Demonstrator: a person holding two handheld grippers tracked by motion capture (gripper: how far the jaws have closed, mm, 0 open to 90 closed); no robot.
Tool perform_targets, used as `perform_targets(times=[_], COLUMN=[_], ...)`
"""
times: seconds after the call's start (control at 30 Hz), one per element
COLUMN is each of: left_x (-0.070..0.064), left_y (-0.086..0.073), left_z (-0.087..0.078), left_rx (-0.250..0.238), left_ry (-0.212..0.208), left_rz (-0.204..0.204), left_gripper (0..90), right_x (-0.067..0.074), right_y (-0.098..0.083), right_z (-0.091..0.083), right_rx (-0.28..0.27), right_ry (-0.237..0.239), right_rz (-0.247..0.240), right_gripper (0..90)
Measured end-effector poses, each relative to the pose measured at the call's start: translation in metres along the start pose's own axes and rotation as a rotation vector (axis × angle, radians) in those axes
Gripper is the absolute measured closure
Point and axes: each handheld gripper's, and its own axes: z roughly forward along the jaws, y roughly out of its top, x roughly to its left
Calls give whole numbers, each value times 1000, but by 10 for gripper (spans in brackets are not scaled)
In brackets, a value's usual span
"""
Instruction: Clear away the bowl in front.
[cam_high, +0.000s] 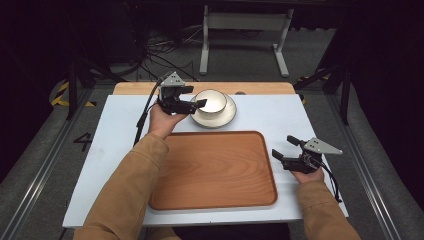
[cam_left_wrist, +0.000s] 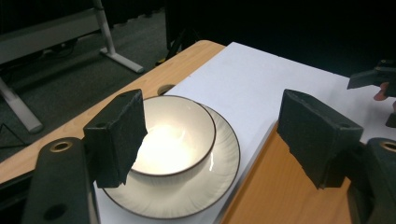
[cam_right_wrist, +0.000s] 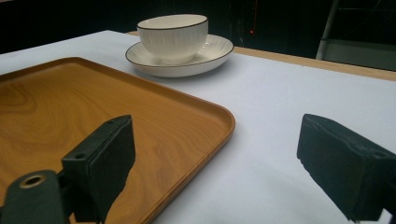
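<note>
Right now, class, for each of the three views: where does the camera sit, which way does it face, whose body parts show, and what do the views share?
High view: above the person's side, facing forward and down; tan sleeves, left hand-held gripper, right hand-held gripper.
Left gripper view: between open jaws, facing the white ceramic bowl on its white saucer.
Right gripper view: low, facing across the brown wooden tray.
All share bowl, saucer, tray.

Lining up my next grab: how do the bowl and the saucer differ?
The bowl is deep and upright-walled; the saucer is shallow and wider. The bowl sits in the saucer; the saucer rests on the white table. The left gripper hangs open by the bowl's rim. Both are cream with dark rims.
</note>
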Motion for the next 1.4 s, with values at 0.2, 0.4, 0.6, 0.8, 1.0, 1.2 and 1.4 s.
perform_targets(times=[0.2, 0.4, 0.6, 0.8, 1.0, 1.2, 1.4], left_x=[5, 8, 12, 13, 11, 13, 14], left_y=[7, 11, 14, 13, 13, 9, 2], left_z=[13, 21, 38, 52, 67, 81, 91], left_rx=[13, 40, 151, 210, 256, 313, 348], left_ry=[-8, -17, -31, -57, -58, -73, -95], left_rz=[6, 26, 61, 70, 86, 74, 63], left_gripper=[251, 267, 292, 325, 339, 369, 394], right_x=[0, 0, 0, -1, -1, -1, -1], right_y=[0, 0, 0, 0, -1, -1, -1], right_z=[0, -1, -1, -1, -1, -1, -1], right_rx=[1, -1, -7, -7, -8, -11, -12], right_ry=[0, -3, -4, -4, -1, 3, 5], right_rz=[4, 10, 7, 7, 6, 5, 4], right_gripper=[116, 114, 114, 114, 114, 114, 116])
